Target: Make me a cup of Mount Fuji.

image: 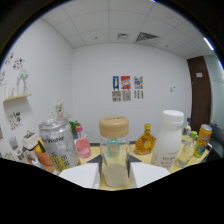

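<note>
A clear bottle (114, 160) with a tan lid and a teal part inside stands upright between my gripper's (114, 172) two white fingers (80, 176). Both fingers press against its sides, so the gripper is shut on it. A pale layer fills the bottle's lower part, and its base is hidden below the fingers. Just beyond the fingers, a row of drinks stands on the yellow table (145, 159): a silver can (57, 145), a small pink bottle (82, 146), an amber bottle (146, 141), a tall white bottle (169, 137), a clear green-capped bottle (187, 150) and a yellow can (202, 140).
Small items crowd the table beside the silver can, among them an orange thing (44, 159). A wall shelf (16, 97) hangs beyond them. Posters (127, 88) hang on the far white wall, and a dark door (200, 95) stands behind the yellow can.
</note>
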{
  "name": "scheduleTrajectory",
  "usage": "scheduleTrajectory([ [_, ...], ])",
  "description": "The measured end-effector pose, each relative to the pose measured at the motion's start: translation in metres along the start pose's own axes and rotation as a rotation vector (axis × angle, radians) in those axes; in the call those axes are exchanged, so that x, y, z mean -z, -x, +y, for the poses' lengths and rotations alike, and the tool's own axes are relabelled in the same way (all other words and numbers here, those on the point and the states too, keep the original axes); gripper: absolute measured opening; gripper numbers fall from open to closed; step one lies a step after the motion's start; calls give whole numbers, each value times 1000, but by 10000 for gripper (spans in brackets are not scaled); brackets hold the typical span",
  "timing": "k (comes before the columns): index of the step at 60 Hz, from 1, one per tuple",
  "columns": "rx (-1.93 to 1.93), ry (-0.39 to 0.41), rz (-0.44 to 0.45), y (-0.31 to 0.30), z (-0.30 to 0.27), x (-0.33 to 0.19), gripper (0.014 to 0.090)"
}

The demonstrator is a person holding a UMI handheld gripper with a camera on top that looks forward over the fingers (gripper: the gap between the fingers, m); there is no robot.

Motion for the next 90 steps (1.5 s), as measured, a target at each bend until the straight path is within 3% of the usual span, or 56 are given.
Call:
scheduleTrajectory([
  [12, 50, -20, -23, 2, -9, 15, 379],
  [28, 25, -66, -38, -5, -2, 82, 373],
  [39, 32, 29, -8, -14, 93, 102, 370],
  [51, 40, 111, 8, -14, 212, 91, 371],
  [60, 5, 153, -16, -10, 267, 78, 372],
  [90, -1099, 202, -160, -13, 300, 58, 369],
])
